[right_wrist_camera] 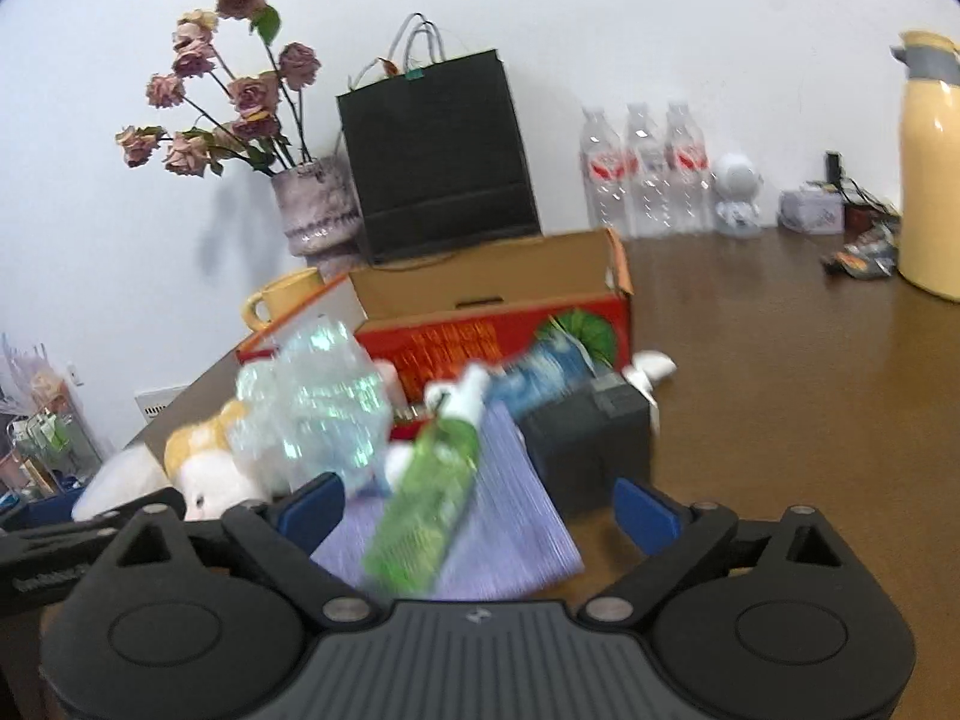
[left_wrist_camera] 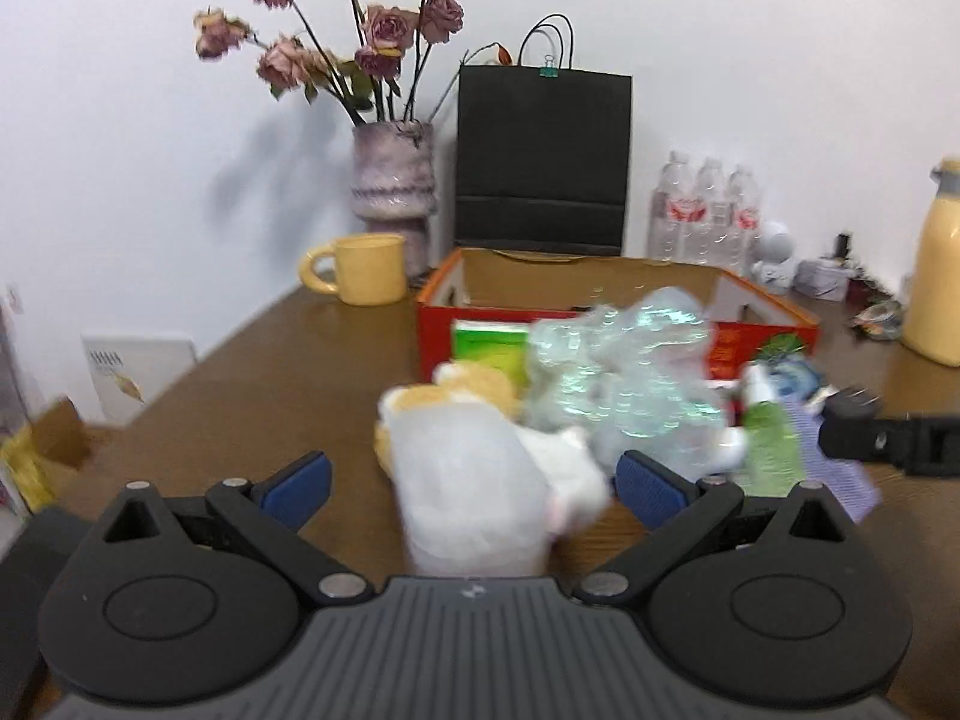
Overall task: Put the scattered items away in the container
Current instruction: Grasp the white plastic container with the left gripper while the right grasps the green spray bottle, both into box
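Note:
The container is a red cardboard box point(left_wrist_camera: 606, 279) point(right_wrist_camera: 504, 294), open at the top, standing mid-table. Scattered items lie in front of it. A white and yellow plush toy point(left_wrist_camera: 480, 468) point(right_wrist_camera: 204, 468) lies between the wide-apart blue pads of my left gripper point(left_wrist_camera: 474, 489), which is open and does not touch it. Crumpled bubble wrap point(left_wrist_camera: 624, 372) point(right_wrist_camera: 318, 408) sits beside the toy. My right gripper point(right_wrist_camera: 480, 510) is open over a green spray bottle point(right_wrist_camera: 432, 498) that lies on a purple striped cloth point(right_wrist_camera: 516, 516). A dark grey box point(right_wrist_camera: 594, 438) and a blue packet point(right_wrist_camera: 540, 369) lie beyond it.
Along the back wall stand a vase of dried roses point(left_wrist_camera: 393, 180), a yellow mug point(left_wrist_camera: 366, 270), a black paper bag point(left_wrist_camera: 543, 162), three water bottles point(left_wrist_camera: 708, 210), a white figurine point(right_wrist_camera: 738, 195) and a yellow jug point(right_wrist_camera: 930, 162). Brown table top point(right_wrist_camera: 780, 360) stretches right of the box.

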